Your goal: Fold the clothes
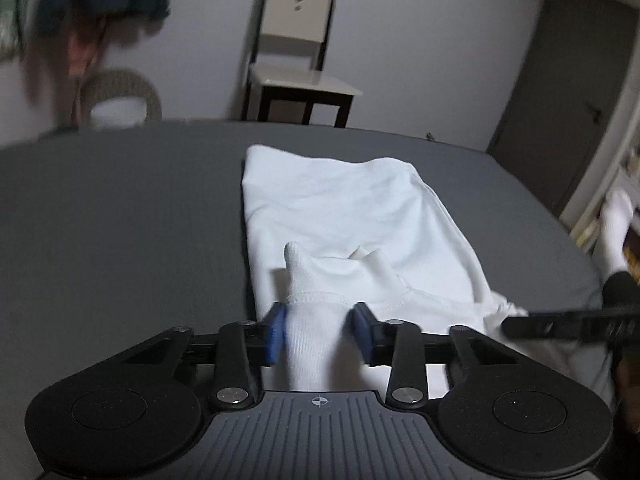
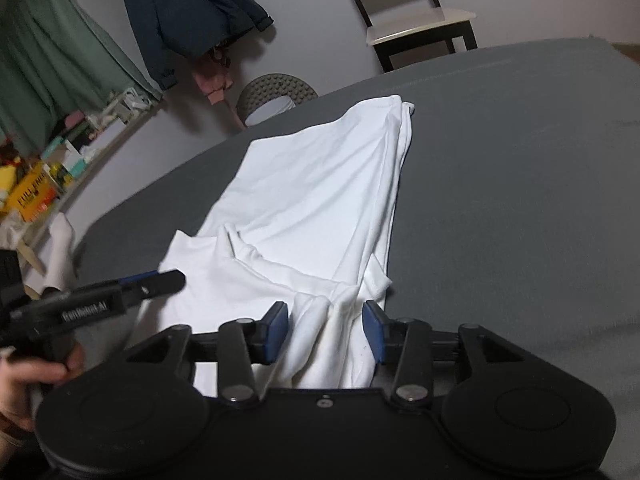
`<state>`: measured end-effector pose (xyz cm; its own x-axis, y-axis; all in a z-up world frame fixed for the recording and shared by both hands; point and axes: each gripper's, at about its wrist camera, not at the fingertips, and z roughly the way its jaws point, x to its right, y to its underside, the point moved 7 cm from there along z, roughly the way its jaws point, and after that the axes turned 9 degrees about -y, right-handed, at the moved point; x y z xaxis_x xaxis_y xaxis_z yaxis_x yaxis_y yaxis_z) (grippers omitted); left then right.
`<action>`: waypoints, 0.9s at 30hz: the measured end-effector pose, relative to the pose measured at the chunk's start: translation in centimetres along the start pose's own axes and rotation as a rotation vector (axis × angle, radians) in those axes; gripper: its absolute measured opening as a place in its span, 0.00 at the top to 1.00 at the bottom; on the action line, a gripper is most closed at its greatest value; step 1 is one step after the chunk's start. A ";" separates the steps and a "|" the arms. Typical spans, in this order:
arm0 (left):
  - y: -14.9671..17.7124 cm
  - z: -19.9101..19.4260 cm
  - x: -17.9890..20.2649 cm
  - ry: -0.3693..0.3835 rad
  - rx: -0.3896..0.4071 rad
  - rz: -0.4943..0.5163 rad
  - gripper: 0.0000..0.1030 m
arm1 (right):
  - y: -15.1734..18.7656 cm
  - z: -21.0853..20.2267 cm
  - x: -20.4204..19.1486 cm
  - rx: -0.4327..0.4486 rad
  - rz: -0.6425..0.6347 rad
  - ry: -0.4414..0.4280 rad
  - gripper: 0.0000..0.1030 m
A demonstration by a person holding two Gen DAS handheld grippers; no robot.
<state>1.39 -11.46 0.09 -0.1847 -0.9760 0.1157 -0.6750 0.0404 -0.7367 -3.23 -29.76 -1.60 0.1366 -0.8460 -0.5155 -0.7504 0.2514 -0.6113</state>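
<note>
A white garment (image 1: 340,208) lies lengthwise on a grey bed sheet (image 1: 120,220), folded into a long strip. Its near end is bunched and lifted. My left gripper (image 1: 320,332) is shut on a ribbed, hemmed fold at that end, the cloth filling the gap between the blue pads (image 1: 276,332). In the right wrist view the garment (image 2: 320,184) runs away from me, and my right gripper (image 2: 326,330) is shut on a gathered bunch of its near edge. The left gripper (image 2: 160,280) reaches in from the left, held by a hand (image 2: 24,384). The right gripper's finger (image 1: 520,324) enters from the right.
Grey sheet (image 2: 520,200) spreads wide on both sides of the garment. Behind the bed stand a chair (image 1: 296,60), a woven stool (image 1: 120,98) and a dark door (image 1: 568,92). A dark jacket (image 2: 188,12) hangs on the wall. A cluttered shelf (image 2: 36,192) and a white sock (image 2: 60,248) are off the bed's edge.
</note>
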 end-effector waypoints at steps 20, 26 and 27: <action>0.5 0.1 0.0 -0.159 0.062 0.030 0.77 | 0.2 1.3 -1.1 0.006 -0.116 0.070 0.81; -0.6 -2.7 -1.2 -0.223 0.156 0.107 0.16 | -0.1 -1.4 -1.3 0.070 -0.201 0.135 0.58; -0.8 -3.5 -1.3 -0.212 0.184 0.136 0.12 | -0.1 -2.1 -1.5 0.086 -0.216 0.126 0.58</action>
<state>-0.33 -9.50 2.89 -0.0982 -0.9880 -0.1193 -0.5105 0.1530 -0.8462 -4.70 -29.55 0.53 0.2016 -0.9349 -0.2922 -0.6542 0.0935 -0.7505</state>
